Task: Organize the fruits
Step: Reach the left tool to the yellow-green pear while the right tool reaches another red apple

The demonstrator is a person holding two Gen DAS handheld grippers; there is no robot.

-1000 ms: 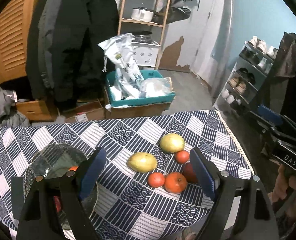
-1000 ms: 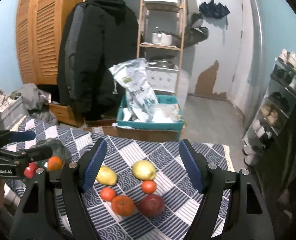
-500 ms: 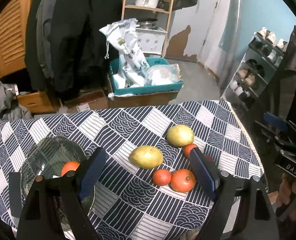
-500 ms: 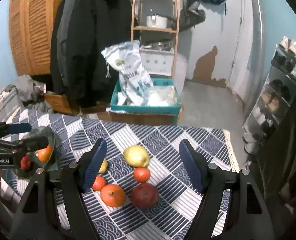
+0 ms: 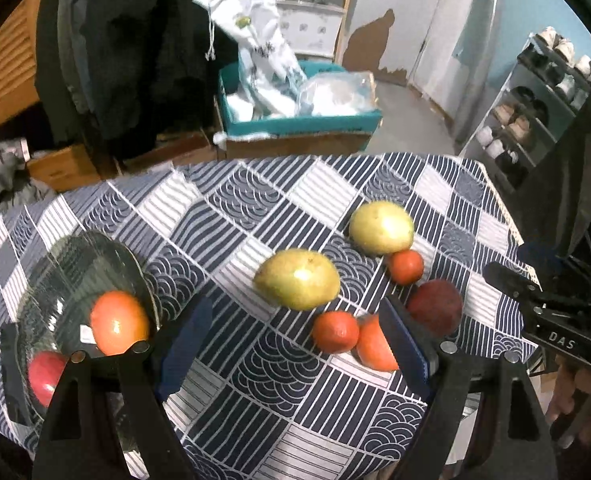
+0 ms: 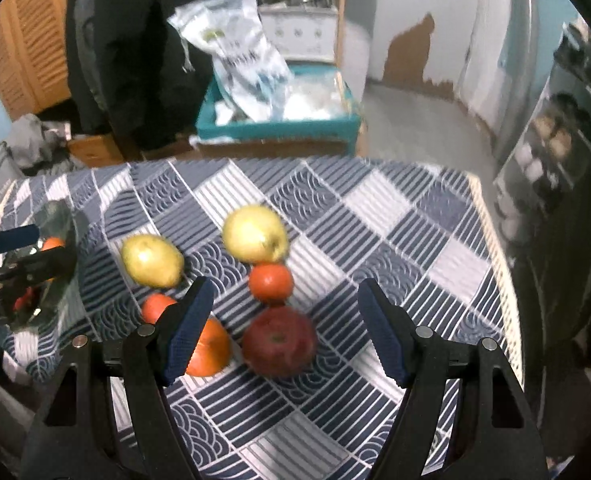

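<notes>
A glass bowl at the table's left holds an orange and a red fruit. On the cloth lie two yellow-green mangoes, two small tangerines, a larger orange and a dark red apple. My left gripper is open and empty above the tangerine. My right gripper is open and empty, with the red apple between its jaws' lines. The bowl shows at the far left in the right wrist view.
The table has a blue-and-white patterned cloth. Behind it stand a teal box of bags, a wooden shelf, dark hanging coats and a shoe rack at right. The right gripper's body shows at the table's right edge.
Both grippers have moved down and closer to the fruit cluster. The right gripper now frames the red apple. Jaws stay open.
</notes>
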